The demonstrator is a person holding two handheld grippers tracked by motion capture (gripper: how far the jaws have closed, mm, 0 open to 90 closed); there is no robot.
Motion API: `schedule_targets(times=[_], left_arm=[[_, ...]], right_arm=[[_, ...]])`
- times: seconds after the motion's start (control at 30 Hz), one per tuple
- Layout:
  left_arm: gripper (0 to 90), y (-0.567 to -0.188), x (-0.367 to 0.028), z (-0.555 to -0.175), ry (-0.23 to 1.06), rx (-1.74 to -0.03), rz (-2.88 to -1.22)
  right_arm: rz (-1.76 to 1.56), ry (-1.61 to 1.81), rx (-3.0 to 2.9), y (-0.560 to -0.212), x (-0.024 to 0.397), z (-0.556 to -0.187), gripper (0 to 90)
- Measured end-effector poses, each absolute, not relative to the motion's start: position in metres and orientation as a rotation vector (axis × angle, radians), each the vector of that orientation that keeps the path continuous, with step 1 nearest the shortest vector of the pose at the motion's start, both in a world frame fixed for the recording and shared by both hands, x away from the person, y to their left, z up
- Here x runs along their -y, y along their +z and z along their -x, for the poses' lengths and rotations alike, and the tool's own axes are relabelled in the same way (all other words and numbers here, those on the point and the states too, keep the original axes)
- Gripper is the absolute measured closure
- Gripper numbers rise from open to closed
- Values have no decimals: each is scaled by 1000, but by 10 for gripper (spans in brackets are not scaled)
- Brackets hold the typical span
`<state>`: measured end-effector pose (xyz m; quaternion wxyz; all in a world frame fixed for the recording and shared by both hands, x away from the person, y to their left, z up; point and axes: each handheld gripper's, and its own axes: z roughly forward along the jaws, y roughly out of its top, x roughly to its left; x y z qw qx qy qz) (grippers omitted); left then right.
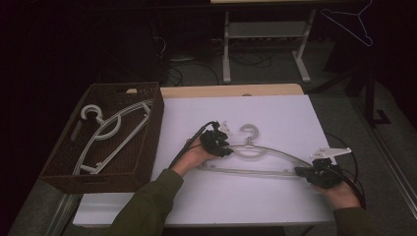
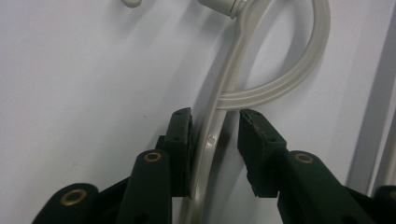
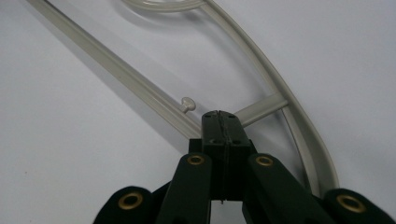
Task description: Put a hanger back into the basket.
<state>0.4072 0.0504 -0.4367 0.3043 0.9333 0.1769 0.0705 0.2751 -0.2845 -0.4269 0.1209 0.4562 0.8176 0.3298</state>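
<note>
A translucent white plastic hanger lies flat on the white tabletop, its hook pointing away from me. My left gripper is over the hanger's left arm near the neck. In the left gripper view the arm runs between the jaws of my left gripper, against the left pad, with a gap to the right pad. My right gripper is at the hanger's right end. In the right gripper view my right gripper has its jaws shut together over the joint of the lower bar and the cross piece.
A dark wicker basket stands at the table's left edge with a few more white hangers inside. Cables trail from both grippers. Beyond the table, a desk frame stands on the floor, and a wire hanger hangs at top right.
</note>
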Motion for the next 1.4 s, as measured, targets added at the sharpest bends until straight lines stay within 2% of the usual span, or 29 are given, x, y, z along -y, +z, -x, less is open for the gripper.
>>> schedule_targets(times=[0.17, 0.7, 0.87, 1.0, 1.17, 1.27, 1.4], left_arm=[[741, -436, -50, -406, 230, -459, -2485], [779, -424, -53, -393, 260, -391, -2490], [820, -421, -58, -389, 214, -408, -2438], [825, -419, -64, -388, 164, -439, -2367], [827, -413, -70, -385, 187, -429, -2361], [829, -405, -74, -382, 227, -423, -2354], [830, -390, -83, -379, 258, -433, -2324]], right_arm=[[-1339, 968, -2391, -427, 285, -275, 900], [-1334, 970, -2403, -429, 284, -275, 900], [-1333, 975, -2397, -428, 283, -275, 897], [-1323, 1020, -2379, -424, 283, -274, 845], [-1302, 1055, -2357, -422, 281, -274, 743], [-1284, 1084, -2339, -421, 278, -274, 650], [-1261, 1123, -2297, -416, 274, -272, 426]])
